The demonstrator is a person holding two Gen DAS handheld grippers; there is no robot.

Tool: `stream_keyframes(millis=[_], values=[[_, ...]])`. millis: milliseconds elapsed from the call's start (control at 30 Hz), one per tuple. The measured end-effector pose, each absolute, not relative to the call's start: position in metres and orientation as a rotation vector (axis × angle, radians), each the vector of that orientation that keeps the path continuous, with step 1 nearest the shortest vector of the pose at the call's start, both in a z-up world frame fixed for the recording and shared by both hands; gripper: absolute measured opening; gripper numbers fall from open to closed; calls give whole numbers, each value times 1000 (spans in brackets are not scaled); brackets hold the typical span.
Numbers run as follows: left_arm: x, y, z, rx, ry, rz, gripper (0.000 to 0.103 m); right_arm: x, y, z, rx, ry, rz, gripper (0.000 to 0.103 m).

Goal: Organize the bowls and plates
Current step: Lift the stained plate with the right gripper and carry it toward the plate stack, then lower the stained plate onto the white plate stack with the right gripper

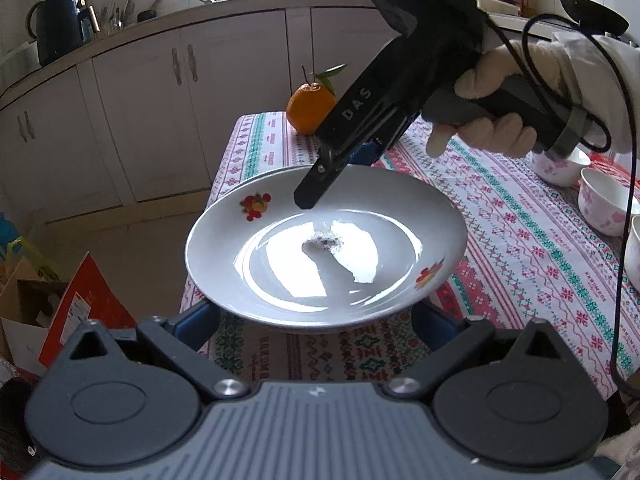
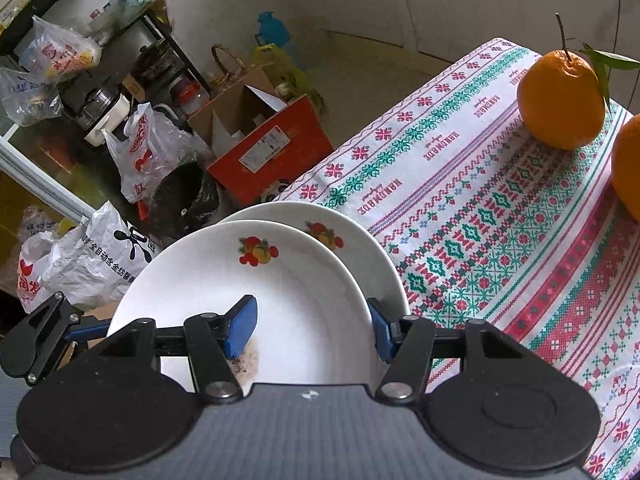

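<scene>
Left wrist view: a glossy white plate (image 1: 326, 256), round and shallow with fruit decals on its rim and a small grey smudge at its centre, sits at the middle, over the near corner of the counter (image 1: 520, 240). A second plate (image 1: 256, 178) of the same kind peeks out behind it at 11 o'clock. The left tongs (image 1: 320, 320) stand wide apart, their blue pads (image 1: 196, 316) showing just under the plate's near rim at 7 and 5 o'clock; whether they touch it I cannot tell. The right tongs (image 1: 332, 176) come in from 1 o'clock, held by a gloved hand (image 1: 492, 120).

Right wrist view: the right tongs (image 2: 310, 326) straddle the plate's (image 2: 280, 300) edge, one ribbed blue pad (image 2: 240, 332) inside on the smooth face, the other outside the rim, not quite pressed shut. The second plate (image 2: 360, 248) lies beneath, offset toward 1 o'clock.

The counter wears a woven cloth (image 2: 500, 220) patterned in red, green and white. A round orange (image 2: 560, 100) with stem and leaf stands at 2 o'clock. Pink-flowered bowls (image 1: 600, 200) sit at 3 o'clock in the left view.
</scene>
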State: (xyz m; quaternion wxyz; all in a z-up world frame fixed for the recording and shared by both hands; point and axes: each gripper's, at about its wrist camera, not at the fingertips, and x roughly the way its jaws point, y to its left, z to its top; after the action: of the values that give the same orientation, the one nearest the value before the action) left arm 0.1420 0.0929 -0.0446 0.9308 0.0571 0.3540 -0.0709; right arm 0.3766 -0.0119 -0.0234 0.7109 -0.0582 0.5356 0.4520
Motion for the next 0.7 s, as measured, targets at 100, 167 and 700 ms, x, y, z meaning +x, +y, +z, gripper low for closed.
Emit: stream_keyframes(millis=[100,167,700], values=[[144,94,-46,117,724,-150,101,376,-12,-22,-134,1186,1001,65],[145,96,-46,112,724,-155,101,376,-13,-22,-129,1189,998,65],[153,103,-52,104,739,-194,102,367,-34,-13,-100,1171,964,65]])
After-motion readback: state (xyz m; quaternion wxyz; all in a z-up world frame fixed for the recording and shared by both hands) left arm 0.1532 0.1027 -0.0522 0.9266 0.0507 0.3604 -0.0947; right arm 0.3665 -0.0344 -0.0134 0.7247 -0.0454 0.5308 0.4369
